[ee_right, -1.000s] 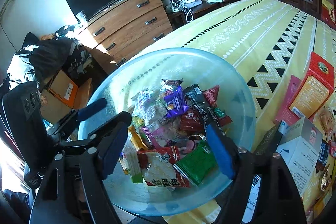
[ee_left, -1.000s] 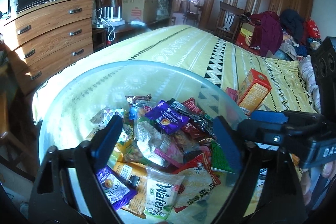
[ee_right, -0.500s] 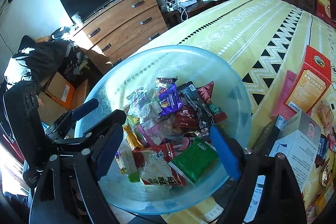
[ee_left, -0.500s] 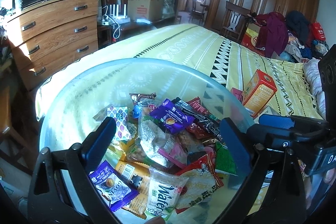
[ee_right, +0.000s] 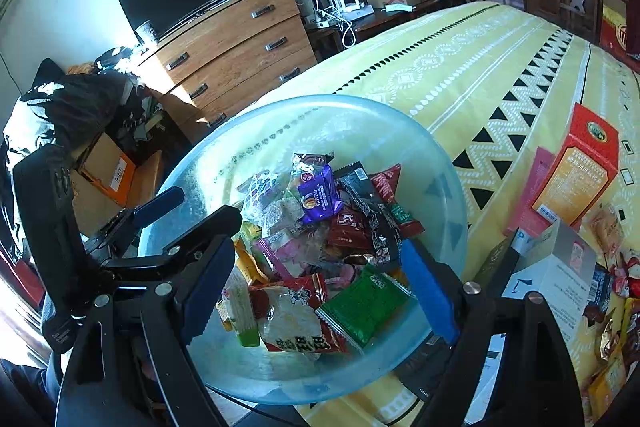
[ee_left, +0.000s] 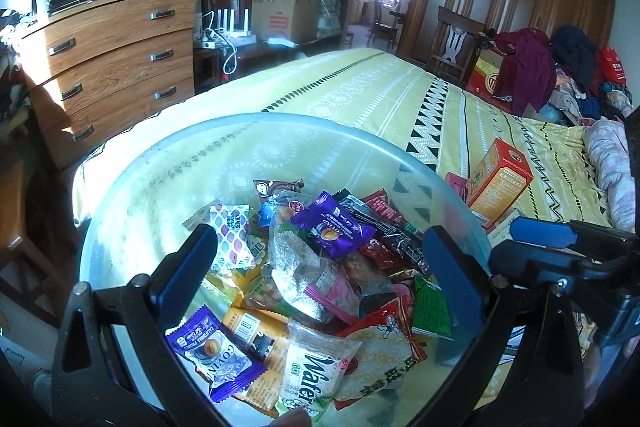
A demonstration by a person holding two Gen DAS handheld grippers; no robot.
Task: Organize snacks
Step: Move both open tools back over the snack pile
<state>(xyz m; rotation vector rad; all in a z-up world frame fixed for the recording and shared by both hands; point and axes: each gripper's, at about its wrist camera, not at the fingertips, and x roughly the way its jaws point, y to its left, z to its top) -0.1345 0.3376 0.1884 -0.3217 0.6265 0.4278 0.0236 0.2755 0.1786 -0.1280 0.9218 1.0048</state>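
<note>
A clear pale-blue bowl [ee_left: 280, 117] [ee_right: 320, 99] sits at the corner of the yellow bedspread, holding several snack packets. Among them are a purple packet [ee_left: 334, 227] [ee_right: 318, 197], a "Wafer" packet [ee_left: 316, 375], a green packet [ee_right: 364, 303] and a red-and-white cracker bag [ee_right: 296, 315]. My left gripper [ee_left: 316, 251] hangs over the bowl's near left side, its jaws opening wide with nothing pressed between the pads. My right gripper [ee_right: 316, 259] stands open over the bowl's near right side, gripping nothing. Each gripper's blue finger shows at the edge of the other's view.
An orange carton [ee_left: 500, 183] [ee_right: 576, 171] stands on the bedspread [ee_right: 480, 67] right of the bowl, with a white box [ee_right: 556, 267] and loose snacks [ee_right: 612, 307] nearer me. A wooden dresser [ee_left: 112, 67] with a TV stands beyond the bed's corner.
The left gripper's pads have spread further apart over the bowl. The right gripper's pads have widened slightly. The bowl and packets lie as before.
</note>
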